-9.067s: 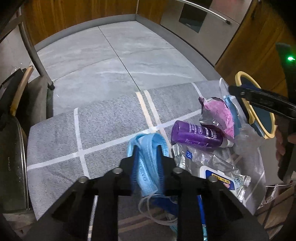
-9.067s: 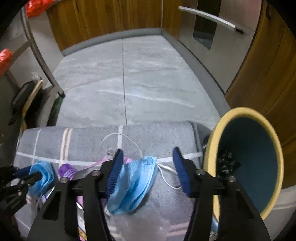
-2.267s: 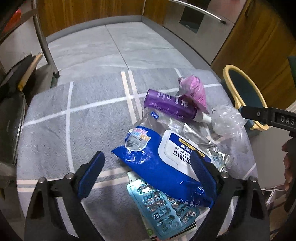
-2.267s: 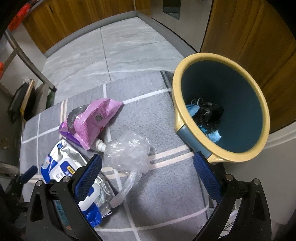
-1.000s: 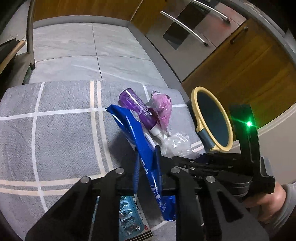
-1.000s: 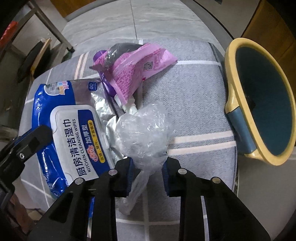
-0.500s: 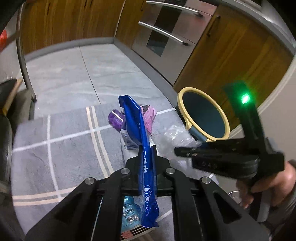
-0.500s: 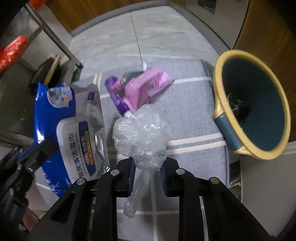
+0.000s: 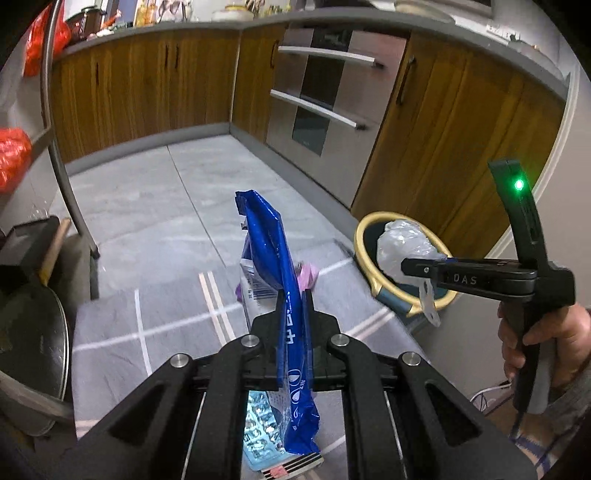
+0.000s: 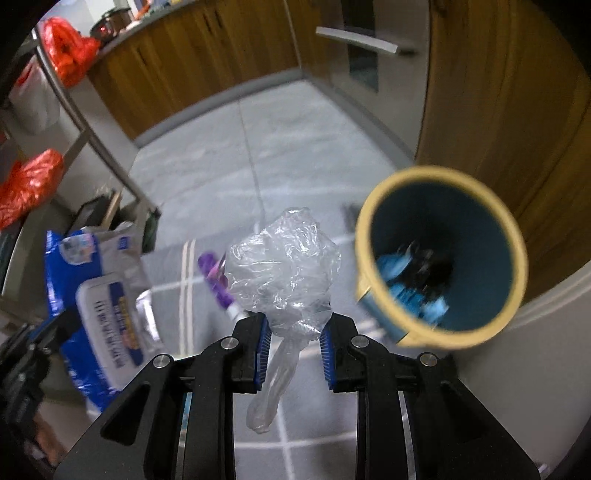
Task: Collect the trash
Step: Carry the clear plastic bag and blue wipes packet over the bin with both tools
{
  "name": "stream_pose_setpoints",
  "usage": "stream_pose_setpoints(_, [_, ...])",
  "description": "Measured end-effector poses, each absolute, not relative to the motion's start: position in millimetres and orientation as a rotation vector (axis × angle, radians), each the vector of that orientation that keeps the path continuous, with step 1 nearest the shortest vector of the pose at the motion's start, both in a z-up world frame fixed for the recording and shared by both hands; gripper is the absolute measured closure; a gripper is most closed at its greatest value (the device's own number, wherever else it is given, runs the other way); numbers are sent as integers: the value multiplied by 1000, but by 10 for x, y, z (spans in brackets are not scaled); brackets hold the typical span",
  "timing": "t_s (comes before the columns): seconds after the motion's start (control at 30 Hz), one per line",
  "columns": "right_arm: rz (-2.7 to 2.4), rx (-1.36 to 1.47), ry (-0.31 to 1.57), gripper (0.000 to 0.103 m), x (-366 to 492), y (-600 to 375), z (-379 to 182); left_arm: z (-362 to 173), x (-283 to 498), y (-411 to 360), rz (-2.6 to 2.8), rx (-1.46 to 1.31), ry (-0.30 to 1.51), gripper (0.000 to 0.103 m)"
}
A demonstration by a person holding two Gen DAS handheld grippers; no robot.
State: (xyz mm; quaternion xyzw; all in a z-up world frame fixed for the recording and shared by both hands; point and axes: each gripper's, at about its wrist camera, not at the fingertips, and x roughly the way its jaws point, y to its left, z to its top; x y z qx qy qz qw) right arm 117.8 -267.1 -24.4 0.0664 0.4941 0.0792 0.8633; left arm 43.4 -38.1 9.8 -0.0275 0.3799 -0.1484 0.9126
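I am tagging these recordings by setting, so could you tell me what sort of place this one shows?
Most likely a home kitchen. Wooden cabinets run under a grey countertop, and a built-in steel oven with bar handles sits among them, above a grey tiled floor.

Your left hand-held gripper (image 9: 294, 314) is raised, its jaws closed tight on a held item. Your right hand-held gripper (image 10: 294, 332) is level, jaws pinched narrow around another; your right hand (image 9: 537, 341) wraps its handle.
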Motion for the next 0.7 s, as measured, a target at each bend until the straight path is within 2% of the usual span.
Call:
stream_pose_setpoints(0.33, [65,154,908,78,1341,-3146,-33,503,489,-687,-366,-65,704,96])
stream_pose_setpoints(0.7, [15,227,886,78,1482,-3562,-8,523,850,-1350,-474,-21,722,96])
